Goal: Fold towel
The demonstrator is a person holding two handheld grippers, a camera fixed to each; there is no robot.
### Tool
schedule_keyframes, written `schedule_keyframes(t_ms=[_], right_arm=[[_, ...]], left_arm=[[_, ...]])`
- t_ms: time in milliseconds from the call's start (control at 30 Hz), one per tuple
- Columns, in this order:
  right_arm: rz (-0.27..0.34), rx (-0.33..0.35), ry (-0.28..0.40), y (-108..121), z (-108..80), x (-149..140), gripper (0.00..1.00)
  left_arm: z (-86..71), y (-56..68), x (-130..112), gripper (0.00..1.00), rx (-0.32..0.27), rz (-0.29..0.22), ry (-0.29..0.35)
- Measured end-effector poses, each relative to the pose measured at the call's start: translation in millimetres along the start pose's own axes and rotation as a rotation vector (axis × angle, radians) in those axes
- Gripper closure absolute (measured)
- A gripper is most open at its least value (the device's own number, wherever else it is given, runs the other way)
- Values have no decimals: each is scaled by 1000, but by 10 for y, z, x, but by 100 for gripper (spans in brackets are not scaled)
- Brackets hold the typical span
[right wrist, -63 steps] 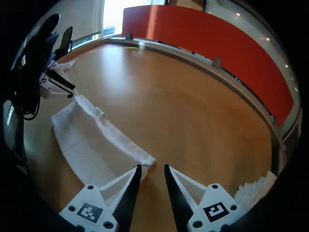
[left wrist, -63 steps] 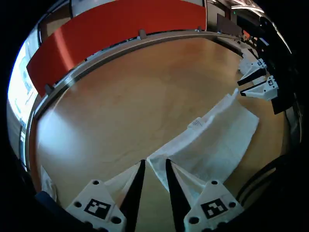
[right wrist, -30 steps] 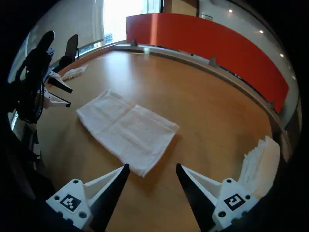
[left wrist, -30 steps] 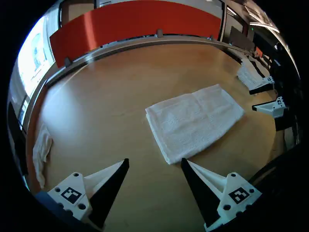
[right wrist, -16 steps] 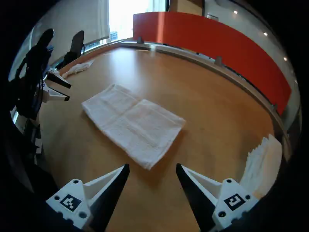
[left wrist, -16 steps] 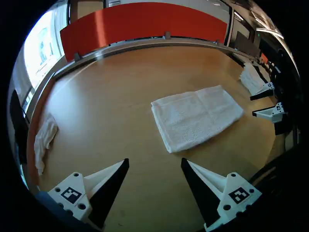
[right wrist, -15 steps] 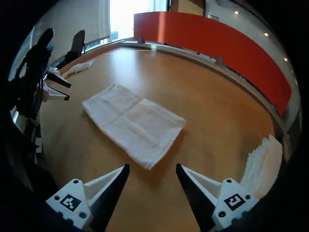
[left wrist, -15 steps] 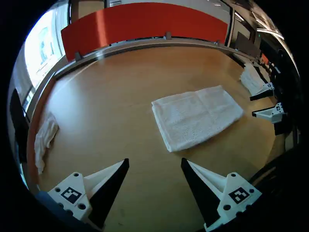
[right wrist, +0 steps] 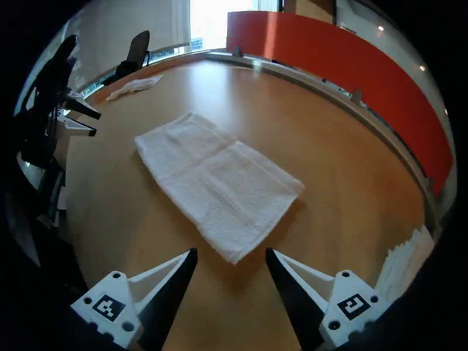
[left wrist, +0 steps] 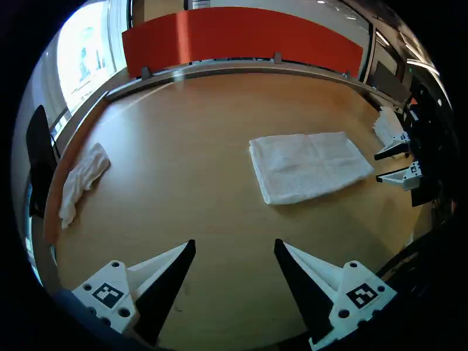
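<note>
A white towel [left wrist: 310, 165] lies folded flat on the wooden table [left wrist: 187, 158]; the right gripper view has the same towel [right wrist: 216, 178] just beyond my fingertips. My left gripper [left wrist: 234, 251] stands open, well short of the towel and left of it, with nothing between its fingers. My right gripper [right wrist: 231, 260] is open too, its fingers either side of the towel's near corner without touching it. At the right edge of the left gripper view the right gripper [left wrist: 393, 165] shows, also open. The left gripper [right wrist: 79, 117] appears far left in the right gripper view.
A crumpled white cloth [left wrist: 82, 178] lies near the table's left edge, also seen as a cloth [right wrist: 134, 86] far off. A stack of folded towels [right wrist: 403, 260] sits at the right. An orange partition [left wrist: 240, 35] runs behind the table. A dark chair [right wrist: 133, 52] stands beyond.
Both grippers let go of the towel and opened, then drew back. The towel now lies folded flat. Over the last half second both views shifted slightly.
</note>
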State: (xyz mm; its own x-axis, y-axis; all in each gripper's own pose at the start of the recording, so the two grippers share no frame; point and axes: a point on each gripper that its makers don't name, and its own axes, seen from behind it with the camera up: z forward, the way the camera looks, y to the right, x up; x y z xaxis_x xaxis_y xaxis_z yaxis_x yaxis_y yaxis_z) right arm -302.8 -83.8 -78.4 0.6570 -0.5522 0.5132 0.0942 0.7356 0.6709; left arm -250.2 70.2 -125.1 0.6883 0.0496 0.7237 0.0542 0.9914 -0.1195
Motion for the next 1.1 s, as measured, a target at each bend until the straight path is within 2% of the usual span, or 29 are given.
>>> schedule_keyframes(t_ms=[133,333,500,600,833,933,1100], right_arm=[[-12,8,-15,43,31,-40,18],[-19,42,-36,53,56,-109,39],[-7,49,-44,92,68,-142,53],[3,56,-49,93,70,-159,57],[8,72,-52,75,98,-166,80],[1,75,-54,67,116,-164,93],[-14,74,-46,54,114,-98,96]], left_arm=[[-57,-63,-88,0,23,-26,-2],[-153,-103,-191,0,39,-57,-1],[-223,-136,-238,0,52,-73,3],[-247,-152,-257,0,57,-81,3],[-258,-180,-290,0,63,-91,0],[-258,-176,-288,0,64,-90,1],[-263,-157,-269,0,62,-94,7]])
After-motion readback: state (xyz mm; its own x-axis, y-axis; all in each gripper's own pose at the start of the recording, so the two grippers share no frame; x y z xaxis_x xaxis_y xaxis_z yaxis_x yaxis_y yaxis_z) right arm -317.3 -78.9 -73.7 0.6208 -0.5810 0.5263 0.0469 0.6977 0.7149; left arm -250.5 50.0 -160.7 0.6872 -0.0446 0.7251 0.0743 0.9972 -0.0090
